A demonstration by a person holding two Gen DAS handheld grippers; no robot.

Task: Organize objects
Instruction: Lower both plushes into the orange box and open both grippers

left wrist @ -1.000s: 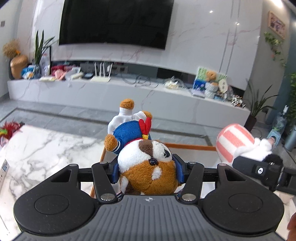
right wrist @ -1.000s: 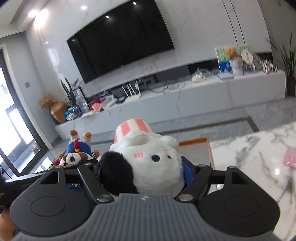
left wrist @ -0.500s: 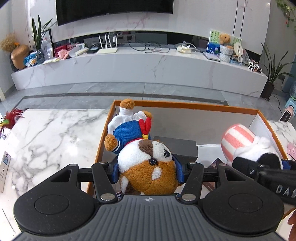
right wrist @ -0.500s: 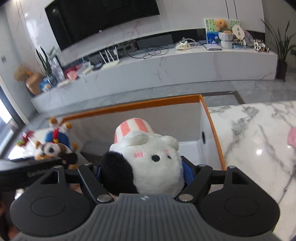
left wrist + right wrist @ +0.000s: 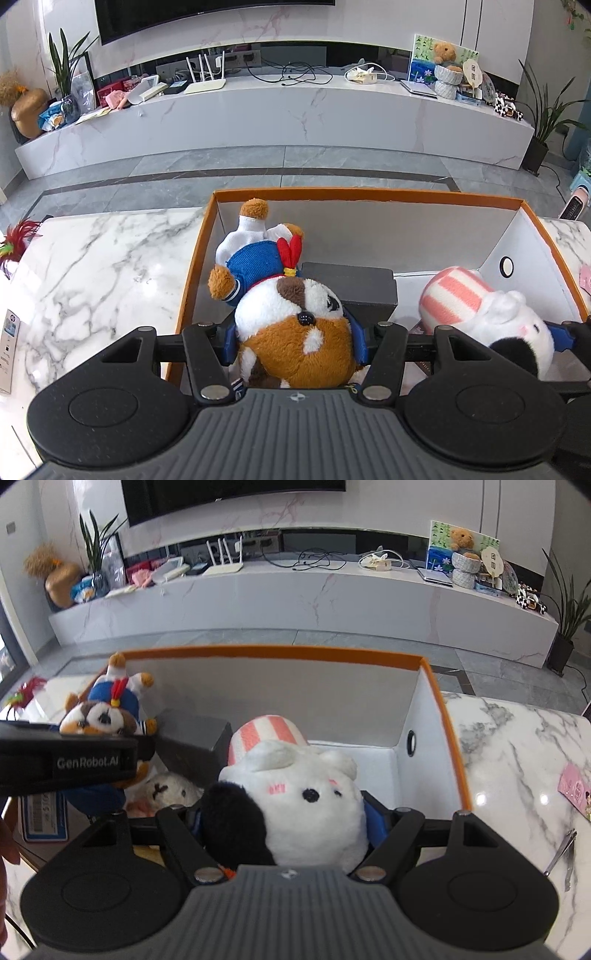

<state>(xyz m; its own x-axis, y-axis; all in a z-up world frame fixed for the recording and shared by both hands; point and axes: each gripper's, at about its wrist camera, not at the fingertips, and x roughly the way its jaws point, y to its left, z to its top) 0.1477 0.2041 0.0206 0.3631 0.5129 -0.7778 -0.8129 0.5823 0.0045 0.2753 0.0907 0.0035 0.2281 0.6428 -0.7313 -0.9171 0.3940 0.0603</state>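
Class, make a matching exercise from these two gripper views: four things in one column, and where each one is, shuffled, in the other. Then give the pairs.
1 brown dog plush
2 white plush
3 dark grey box
4 nail clippers

A on the marble table
B in the left gripper
C in the right gripper
D inside the orange-rimmed box

Pairs: 1-B, 2-C, 3-D, 4-A

Your left gripper (image 5: 74, 764) hides most of the dog plush (image 5: 107, 716), and the small cream toy (image 5: 168, 790) (only its face shows) stays half covered.
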